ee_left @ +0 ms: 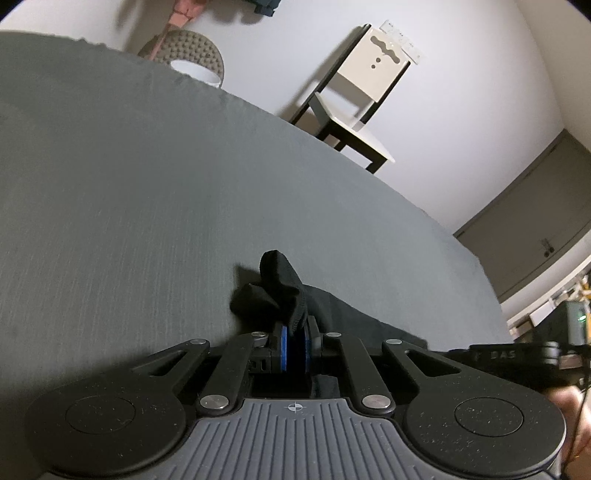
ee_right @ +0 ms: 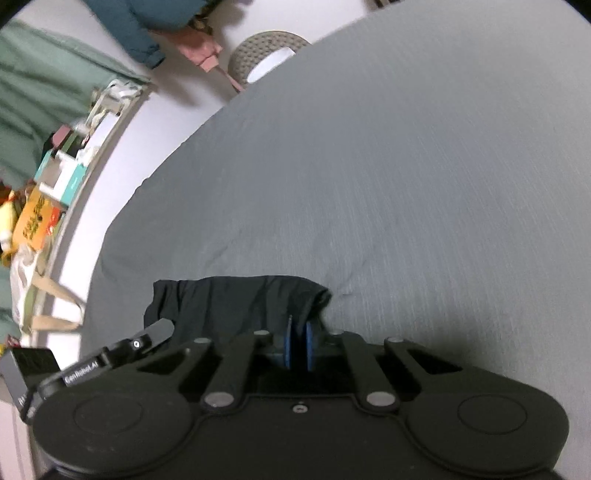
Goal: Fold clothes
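A grey sheet (ee_left: 147,192) covers the wide, flat surface that fills most of both views; its weave looks streaked with blur. In the left wrist view, a white-walled room lies past the sheet's far edge: a dark-framed chair (ee_left: 354,99) with pale seat and back stands at about 1 o'clock, a studded, domed lamp shade (ee_left: 195,55) at 11 o'clock, and a grey door (ee_left: 532,225) at 3 o'clock. In the right wrist view the same shade (ee_right: 266,55) sits at 12 o'clock, teal and pink clothes (ee_right: 173,29) hang from the top edge, and a cluttered ledge of boxes (ee_right: 59,173) runs along 9 o'clock, with a pale tote bag (ee_right: 40,295) below it.

The left gripper (ee_left: 294,347) has its blue pads closed on a bunched corner of the black garment (ee_left: 273,295), which pokes up at 12 o'clock from the fingers and trails off toward 3 o'clock. The right gripper (ee_right: 297,347) likewise pinches the black cloth (ee_right: 236,302) between blue pads, the fabric spread on the sheet toward 10 o'clock.

Readable writing: "DAS" on the other tool's body at 3 o'clock in the left view, and "GenRobot.AI" on the tool at 8 o'clock in the right view. The orange box's print is too blurred to read.
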`<state>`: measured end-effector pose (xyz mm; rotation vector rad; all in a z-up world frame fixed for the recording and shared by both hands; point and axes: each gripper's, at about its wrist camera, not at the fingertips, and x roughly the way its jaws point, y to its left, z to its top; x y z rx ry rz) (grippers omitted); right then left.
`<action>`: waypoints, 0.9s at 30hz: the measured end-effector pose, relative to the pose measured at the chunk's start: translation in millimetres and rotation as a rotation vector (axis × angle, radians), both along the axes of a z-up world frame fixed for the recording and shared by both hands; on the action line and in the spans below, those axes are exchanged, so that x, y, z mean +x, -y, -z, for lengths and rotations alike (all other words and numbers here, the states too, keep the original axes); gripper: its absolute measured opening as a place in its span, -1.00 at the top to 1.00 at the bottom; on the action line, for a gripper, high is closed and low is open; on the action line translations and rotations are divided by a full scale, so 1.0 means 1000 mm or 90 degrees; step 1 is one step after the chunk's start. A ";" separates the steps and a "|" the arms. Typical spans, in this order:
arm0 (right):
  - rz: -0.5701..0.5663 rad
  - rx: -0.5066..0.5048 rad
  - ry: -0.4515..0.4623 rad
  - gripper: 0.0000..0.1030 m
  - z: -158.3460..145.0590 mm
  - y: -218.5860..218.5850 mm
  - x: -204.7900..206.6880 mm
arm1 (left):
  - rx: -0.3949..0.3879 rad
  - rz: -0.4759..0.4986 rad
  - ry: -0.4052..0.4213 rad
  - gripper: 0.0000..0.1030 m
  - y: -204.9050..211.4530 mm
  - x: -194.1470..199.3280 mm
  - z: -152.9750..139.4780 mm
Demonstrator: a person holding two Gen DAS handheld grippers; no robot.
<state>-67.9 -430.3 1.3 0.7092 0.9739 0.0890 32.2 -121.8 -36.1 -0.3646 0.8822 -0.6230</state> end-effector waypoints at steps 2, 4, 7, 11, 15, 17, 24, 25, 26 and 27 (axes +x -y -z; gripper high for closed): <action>-0.007 -0.028 0.023 0.86 -0.008 -0.003 -0.003 | 0.015 -0.008 0.017 0.86 0.002 0.001 -0.004; -0.021 -0.038 0.052 0.87 -0.017 -0.005 -0.005 | 0.024 -0.016 0.030 0.86 0.000 0.001 -0.010; -0.044 -0.037 0.093 0.87 -0.033 -0.010 -0.006 | 0.019 -0.028 0.038 0.86 -0.007 0.002 -0.017; -0.080 -0.051 0.135 0.87 -0.058 -0.025 -0.002 | 0.017 -0.045 0.058 0.86 -0.020 0.001 -0.031; -0.104 -0.053 0.152 0.87 -0.073 -0.039 0.018 | 0.014 -0.083 0.094 0.86 -0.041 0.001 -0.050; -0.117 -0.055 0.161 0.87 -0.080 -0.051 0.032 | 0.013 -0.111 0.114 0.86 -0.058 0.004 -0.059; -0.163 -0.047 0.191 0.87 -0.096 -0.101 0.086 | 0.042 -0.204 0.170 0.86 -0.116 0.027 -0.076; -0.169 -0.048 0.194 0.87 -0.097 -0.108 0.093 | 0.053 -0.211 0.172 0.86 -0.119 0.030 -0.074; -0.174 -0.049 0.197 0.87 -0.098 -0.116 0.100 | 0.065 -0.218 0.174 0.86 -0.123 0.034 -0.071; -0.179 -0.050 0.197 0.87 -0.097 -0.124 0.107 | 0.076 -0.225 0.176 0.86 -0.127 0.037 -0.069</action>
